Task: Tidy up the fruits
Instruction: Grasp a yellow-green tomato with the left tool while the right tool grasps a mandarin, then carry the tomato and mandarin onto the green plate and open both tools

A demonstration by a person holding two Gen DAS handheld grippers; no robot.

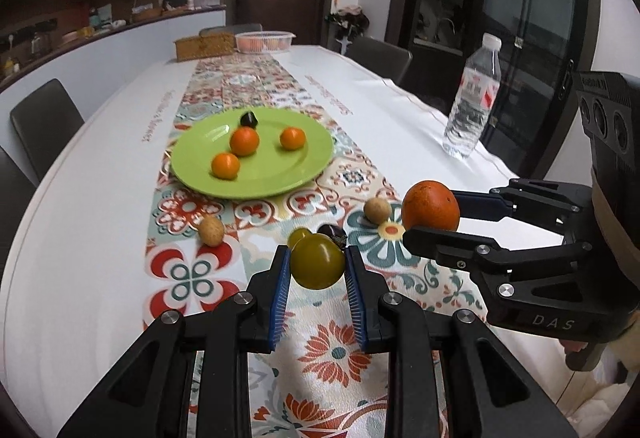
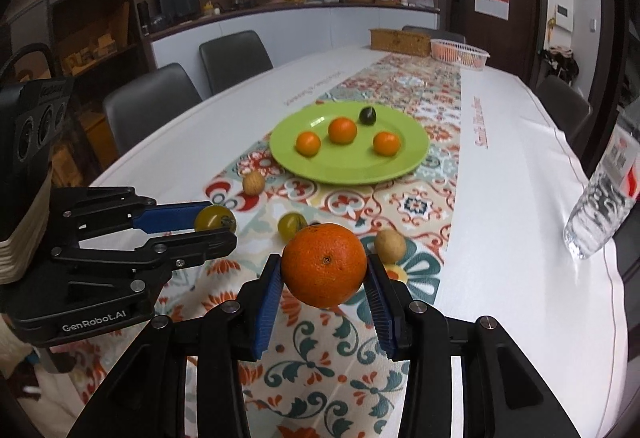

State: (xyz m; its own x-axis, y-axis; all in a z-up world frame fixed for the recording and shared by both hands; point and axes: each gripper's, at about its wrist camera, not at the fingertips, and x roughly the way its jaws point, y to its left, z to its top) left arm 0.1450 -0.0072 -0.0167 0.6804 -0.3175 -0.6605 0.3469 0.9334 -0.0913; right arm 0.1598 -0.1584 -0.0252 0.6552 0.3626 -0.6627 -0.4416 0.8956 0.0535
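Large orange (image 2: 324, 264) clamped in right gripper (image 2: 323, 278), green tomato (image 1: 317, 261) clamped in left gripper (image 1: 318, 270), both above the runner. Green plate (image 1: 256, 186), at 12 o'clock, holds three oranges. Step: carry; next move calls for release over bare plate.
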